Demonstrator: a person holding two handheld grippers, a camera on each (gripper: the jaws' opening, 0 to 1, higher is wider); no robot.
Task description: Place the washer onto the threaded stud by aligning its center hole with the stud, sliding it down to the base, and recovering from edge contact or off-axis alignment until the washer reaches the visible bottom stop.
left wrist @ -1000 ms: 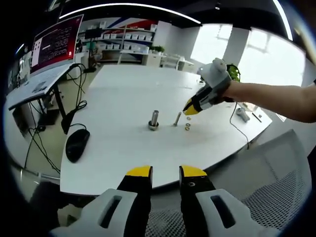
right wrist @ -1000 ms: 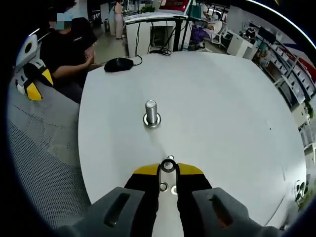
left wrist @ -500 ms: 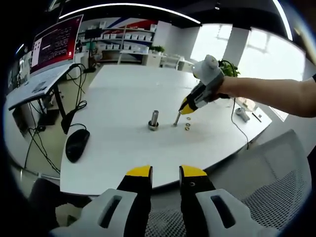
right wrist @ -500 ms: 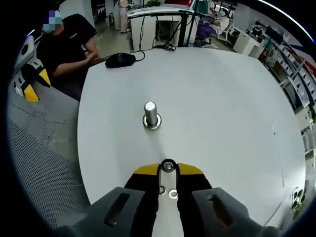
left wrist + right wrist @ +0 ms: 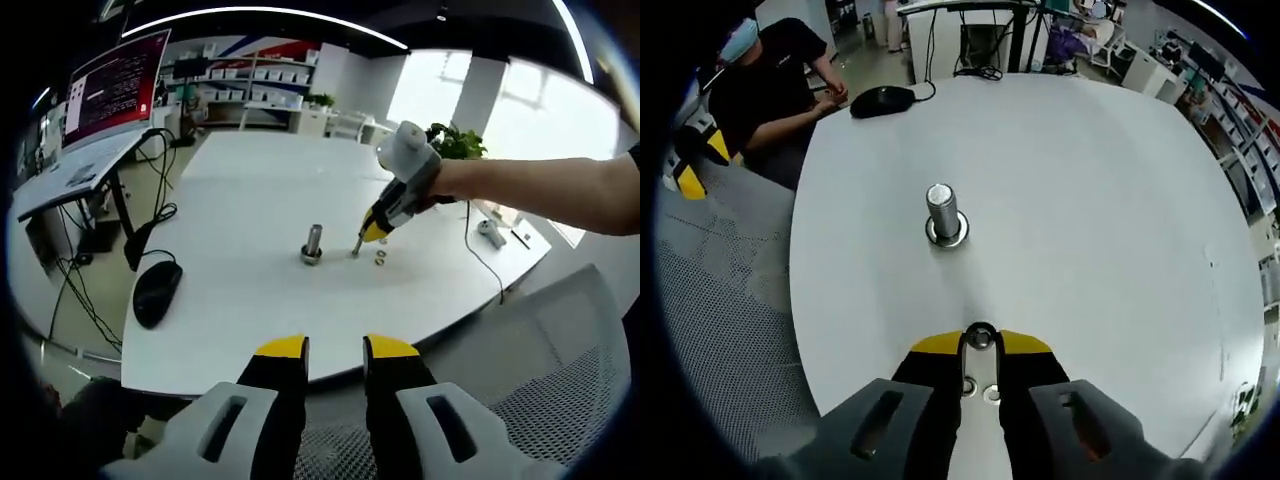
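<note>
A thick threaded stud (image 5: 313, 243) (image 5: 943, 212) stands upright on a round base near the middle of the white table (image 5: 250, 200). My right gripper (image 5: 981, 345) is shut on a small metal washer (image 5: 981, 337) held at its yellow tips, short of the stud and above the table. From the left gripper view the right gripper (image 5: 371, 232) hovers just right of the stud, beside a thin upright pin (image 5: 356, 245). Two loose washers (image 5: 381, 259) (image 5: 979, 389) lie on the table under it. My left gripper (image 5: 335, 350) stands open off the table's near edge, holding nothing.
A black mouse (image 5: 156, 292) (image 5: 883, 100) lies near the table's edge. A desk with a monitor (image 5: 115, 85) and hanging cables stands beyond. A seated person (image 5: 780, 80) and a grey mesh chair (image 5: 710, 300) are beside the table.
My right gripper has moved with the washer toward the stud and slightly lower. The left gripper has stayed in place.
</note>
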